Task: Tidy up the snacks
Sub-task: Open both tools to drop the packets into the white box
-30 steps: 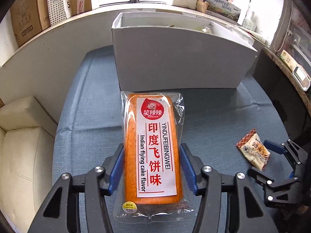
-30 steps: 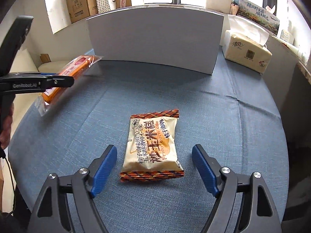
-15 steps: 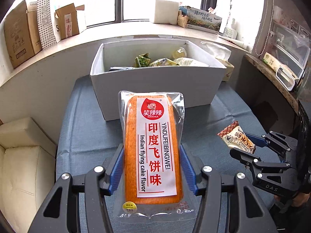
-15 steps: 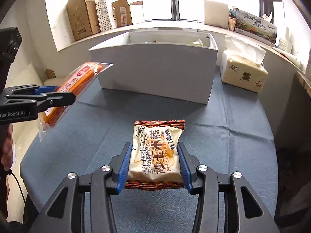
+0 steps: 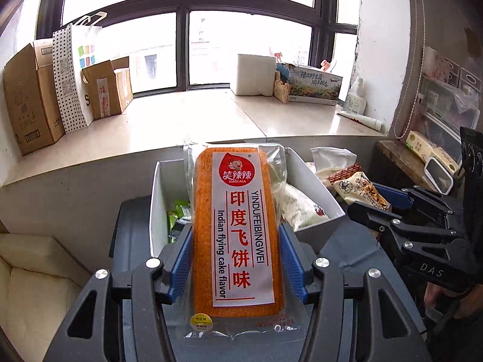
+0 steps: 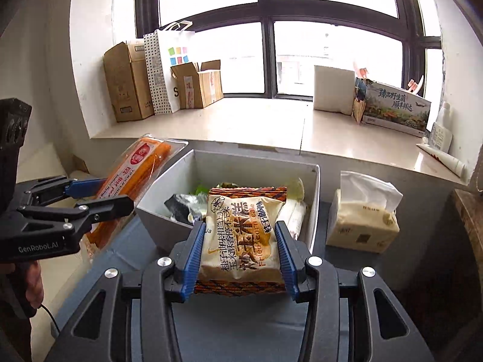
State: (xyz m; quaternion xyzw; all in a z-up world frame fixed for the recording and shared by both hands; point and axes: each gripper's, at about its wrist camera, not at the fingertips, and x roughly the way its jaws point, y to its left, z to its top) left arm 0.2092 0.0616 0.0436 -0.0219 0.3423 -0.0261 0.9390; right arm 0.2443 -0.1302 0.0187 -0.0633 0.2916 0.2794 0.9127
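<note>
The long orange snack pack (image 5: 238,235) is held in the air with its long axis running straight away from the left gripper (image 5: 235,262), its far end reaching over the white box (image 5: 314,187) and its sealed near end hanging back between the gripper's arms; the printed label faces up. The left gripper's blue pads (image 5: 181,259) press against the pack's two long sides, pinching it across its width. To its right, the smaller beige snack bag (image 6: 241,238) sits crosswise in the right gripper (image 6: 240,259), whose jaws have just been closing and now squeeze the bag's left and right edges, with its brown crimped ends pointing toward and away from the camera. This bag hangs over the box's near wall. The box stands on a table covered in blue cloth (image 6: 211,325) and already holds several packets, among them a green one (image 5: 179,211) and a pale one (image 5: 299,208). A tissue pack (image 6: 362,220) stands just beside the box's right wall. Behind lies a pale windowsill (image 6: 256,123) carrying cardboard boxes (image 6: 129,81) and a dotted paper bag (image 6: 164,69).
</note>
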